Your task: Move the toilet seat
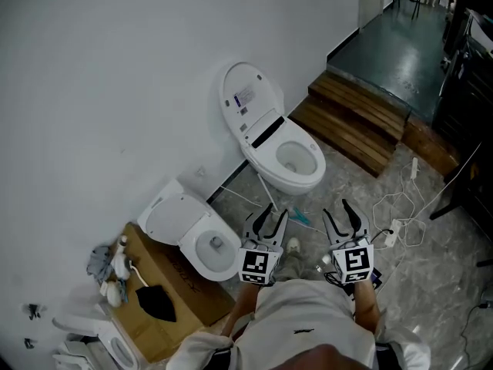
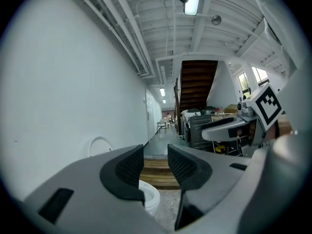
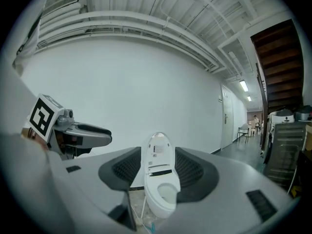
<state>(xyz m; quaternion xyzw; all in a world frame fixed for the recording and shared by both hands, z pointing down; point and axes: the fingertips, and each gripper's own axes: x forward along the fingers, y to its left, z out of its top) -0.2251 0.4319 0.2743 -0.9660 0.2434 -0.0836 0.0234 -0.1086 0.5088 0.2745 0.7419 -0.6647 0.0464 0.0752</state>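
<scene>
Against the white wall (image 1: 115, 68) ahead of me stands the toilet (image 1: 293, 182), its lid (image 1: 245, 97) tipped up against that wall. The toilet seat (image 1: 312, 164) looks to lie flat on the bowl, though I can hardly tell it from the rim. In the left gripper view my own jaw covers most of the toilet, leaving only the lid's curve and a bit of bowl. A second toilet (image 1: 192, 233) sits nearer on my left, next to a cardboard box (image 1: 181, 287) whose small clutter I cannot make out. My shirt (image 1: 300, 307) cuts off the bottom of the head view.

My left gripper (image 1: 275, 213) is closed as far as it goes, with only a narrow slit between its pads and nothing in it. My right gripper (image 1: 336, 209) stands partly open and empty; the toilet shows between its jaws but well beyond them. Both hang above the floor (image 1: 431, 284), touching nothing.
</scene>
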